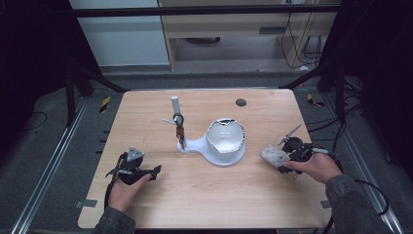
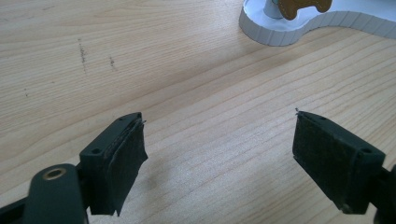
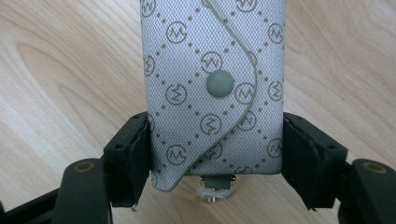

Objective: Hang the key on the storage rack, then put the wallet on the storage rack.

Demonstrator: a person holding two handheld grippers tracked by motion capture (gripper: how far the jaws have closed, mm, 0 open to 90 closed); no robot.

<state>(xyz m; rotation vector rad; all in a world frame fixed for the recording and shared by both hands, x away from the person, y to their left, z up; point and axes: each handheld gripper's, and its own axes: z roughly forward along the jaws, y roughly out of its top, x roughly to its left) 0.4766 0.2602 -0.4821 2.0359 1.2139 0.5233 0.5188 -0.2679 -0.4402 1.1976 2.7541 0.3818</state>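
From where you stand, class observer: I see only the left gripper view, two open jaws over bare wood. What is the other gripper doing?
Observer: The right gripper is shut on a grey patterned key pouch.
Operator: Is its flap fastened?
Observer: A round snap button sits on the flap, which lies flat.
Operator: What is the white edge at my top right?
Observer: The base of a white stand; a white bowl sits on it, and a key ring hangs from its post.
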